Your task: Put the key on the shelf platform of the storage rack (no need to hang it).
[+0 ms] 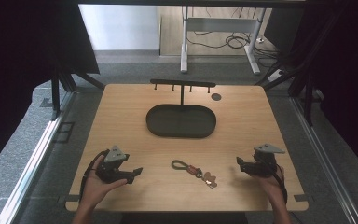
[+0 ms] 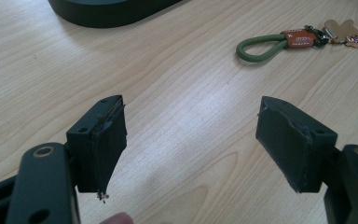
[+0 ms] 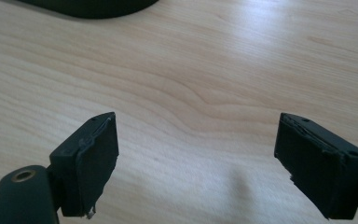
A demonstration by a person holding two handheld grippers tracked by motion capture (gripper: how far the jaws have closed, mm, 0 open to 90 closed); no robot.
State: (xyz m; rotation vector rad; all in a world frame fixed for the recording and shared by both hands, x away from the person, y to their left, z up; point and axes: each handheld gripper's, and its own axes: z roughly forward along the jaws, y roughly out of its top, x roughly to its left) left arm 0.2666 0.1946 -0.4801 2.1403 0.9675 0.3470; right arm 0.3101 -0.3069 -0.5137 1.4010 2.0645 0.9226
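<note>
Left hand-held gripper [image 1: 137, 172]: held low over the near-left part of the surface; in the left gripper view its jaws are seen spread wide with nothing between them, pointed roughly toward the keychain.
Right hand-held gripper [image 1: 238, 161]: held over the near-right part of the surface, jaws likewise spread wide and empty, with bare wood seen between them in the right gripper view.
Keychain with green cord loop, orange tag and tan metal charms [image 1: 194, 171]: laid flat on the near-middle of the surface, between the two hand-held grippers and apart from both; the green loop is turned to the left, the charms to the right.
Light wooden surface [image 1: 247, 121]: otherwise bare around the keychain.
Dark oval tray [image 1: 181, 121]: set beyond the keychain, toward the far middle.
Black T-shaped hanger rack with small pegs [image 1: 182, 84]: stood at the far rim of the tray.
Step in hand: judged to be the approach, with nothing grasped yet.
Next move: a jaw closure on the cord loop is probably called for, most easily from the left.
Hard to make out: the charms' exact shapes; a small dark disc [image 1: 216, 96] near the rack cannot be identified.
</note>
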